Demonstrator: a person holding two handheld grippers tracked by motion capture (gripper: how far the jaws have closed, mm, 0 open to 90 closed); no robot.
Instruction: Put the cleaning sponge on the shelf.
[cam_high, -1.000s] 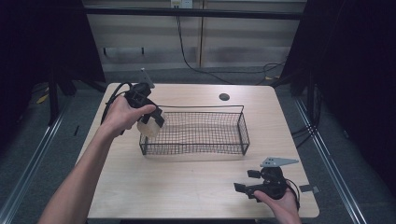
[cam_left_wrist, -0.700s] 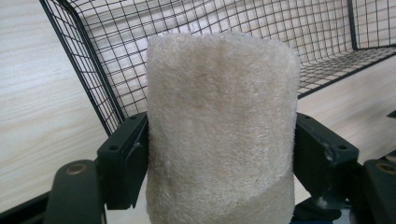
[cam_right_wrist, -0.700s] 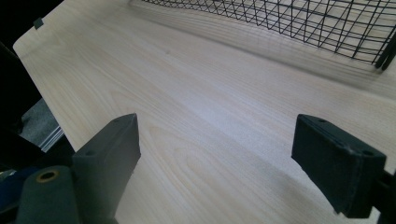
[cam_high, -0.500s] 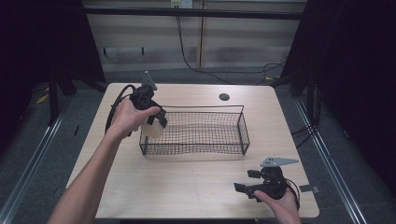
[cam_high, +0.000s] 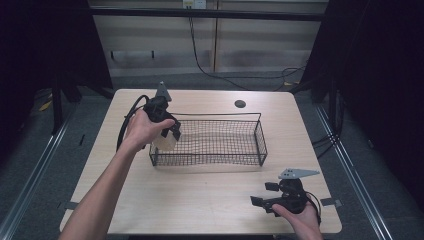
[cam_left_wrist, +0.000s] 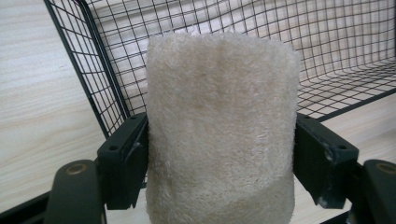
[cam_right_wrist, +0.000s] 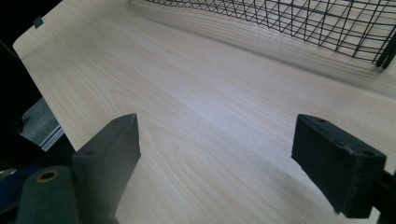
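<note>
A cream, rough-fibred sponge cylinder (cam_left_wrist: 219, 116) sits upright between the jaws of my left gripper (cam_left_wrist: 223, 161), which is shut on it. From the high view, the left gripper (cam_high: 169, 132) holds the sponge (cam_high: 165, 141) at the left end wall of the black wire basket (cam_high: 261, 136); whether it is inside or just outside that wall I cannot tell. Mesh of the basket (cam_left_wrist: 327, 56) rises behind the sponge. My right gripper (cam_high: 264, 194) rests near the table's front right corner, open, jaws pointing left. Nothing lies between the jaws of the right gripper (cam_right_wrist: 229, 149), just bare wood.
The basket (cam_right_wrist: 299, 23) lies ahead of the right gripper. A round black grommet (cam_high: 240, 104) sits in the table (cam_high: 200, 200) behind the basket. A tape strip (cam_high: 331, 202) marks the front right edge. Cables trail on the floor at the back.
My left gripper has shifted a little to the right with the sponge, closer over the basket's left end. The right gripper has stayed put.
</note>
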